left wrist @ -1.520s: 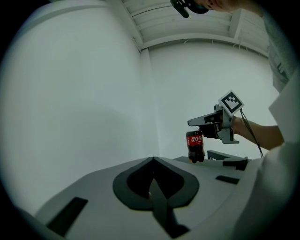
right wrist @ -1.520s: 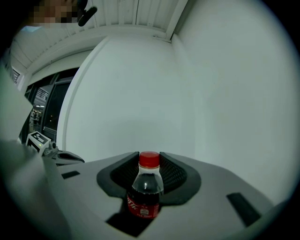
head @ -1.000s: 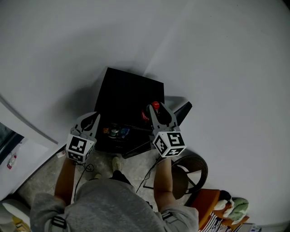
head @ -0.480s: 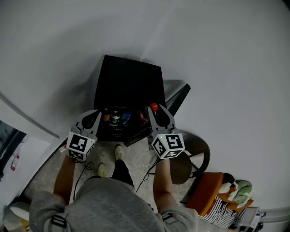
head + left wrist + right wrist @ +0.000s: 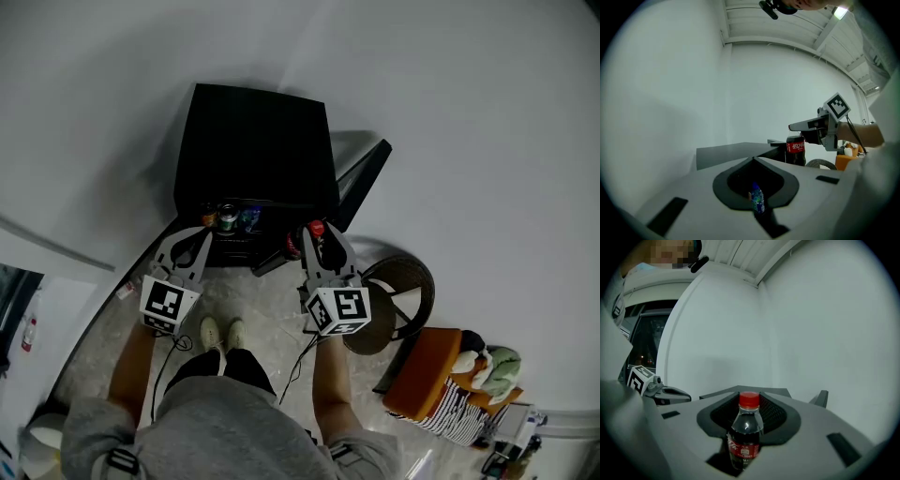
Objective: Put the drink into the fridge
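Observation:
The black mini fridge (image 5: pixel 253 141) stands against the white wall, its door (image 5: pixel 361 183) swung open to the right. My right gripper (image 5: pixel 317 242) is shut on an upright cola bottle (image 5: pixel 316 229) with a red cap, just in front of the fridge's open front at its right side. In the right gripper view the bottle (image 5: pixel 745 437) stands in the hollow between the jaws (image 5: pixel 749 397). My left gripper (image 5: pixel 189 239) hovers at the opening's left side, shut and holding nothing. The left gripper view shows the cola bottle (image 5: pixel 796 150) in the right gripper (image 5: pixel 806 125).
Several cans and bottles (image 5: pixel 227 217) stand inside the fridge; a small blue one (image 5: pixel 757 199) shows past the left jaws. A round dark stool (image 5: pixel 398 305) is at the right, an orange cushion (image 5: pixel 436 380) beyond it. A cable (image 5: pixel 300 361) and the person's feet (image 5: pixel 220 333) are on the floor.
Both grippers have come down and now sit in front of the fridge's open front instead of over its top. The cola bottle stays in the right gripper.

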`<state>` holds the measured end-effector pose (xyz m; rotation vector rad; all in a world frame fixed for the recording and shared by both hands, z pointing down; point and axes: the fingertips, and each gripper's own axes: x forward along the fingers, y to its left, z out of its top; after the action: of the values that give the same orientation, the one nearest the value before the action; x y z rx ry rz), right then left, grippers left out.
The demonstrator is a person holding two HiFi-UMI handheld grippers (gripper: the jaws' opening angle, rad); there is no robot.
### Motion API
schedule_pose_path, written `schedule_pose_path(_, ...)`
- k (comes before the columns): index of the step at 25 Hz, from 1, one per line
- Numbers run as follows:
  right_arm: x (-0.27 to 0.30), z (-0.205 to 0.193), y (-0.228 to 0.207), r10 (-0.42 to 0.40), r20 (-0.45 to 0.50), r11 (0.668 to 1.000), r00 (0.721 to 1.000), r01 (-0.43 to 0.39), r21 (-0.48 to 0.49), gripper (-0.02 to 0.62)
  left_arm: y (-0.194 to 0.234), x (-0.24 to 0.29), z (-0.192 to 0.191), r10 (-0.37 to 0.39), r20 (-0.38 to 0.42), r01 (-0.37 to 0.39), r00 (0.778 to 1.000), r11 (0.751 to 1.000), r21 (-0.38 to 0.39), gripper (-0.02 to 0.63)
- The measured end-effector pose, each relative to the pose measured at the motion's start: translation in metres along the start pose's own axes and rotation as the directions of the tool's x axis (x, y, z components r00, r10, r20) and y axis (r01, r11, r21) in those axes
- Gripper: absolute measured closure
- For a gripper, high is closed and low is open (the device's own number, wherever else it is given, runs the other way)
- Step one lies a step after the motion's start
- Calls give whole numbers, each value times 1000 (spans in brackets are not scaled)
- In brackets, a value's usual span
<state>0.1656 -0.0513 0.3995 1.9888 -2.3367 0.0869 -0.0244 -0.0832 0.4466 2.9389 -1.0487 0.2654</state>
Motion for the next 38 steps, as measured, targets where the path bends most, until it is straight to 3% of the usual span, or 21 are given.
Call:
schedule_pose_path(6, 2, -39, -12, 1, -30, 1000, 1000, -1, 0, 449, -11, 18, -17, -13, -2, 13, 1000, 1000, -9, 601)
schedule_pose_path(13, 12, -78, -17, 32, -16, 999, 999, -32, -5, 449, -13, 29, -39, 48, 8, -47, 999, 999, -5, 602)
schedule_pose_path(27, 45, -165, -23, 52, -21, 999, 998, -52, -5, 449, -27, 49, -117, 80, -34, -81, 996, 997, -12, 603)
schedule_pose_path(38, 85, -232, -27, 36, -26, 999, 999, -36, 0, 449, -3, 67, -170, 124, -25, -124, 992, 992, -8, 601)
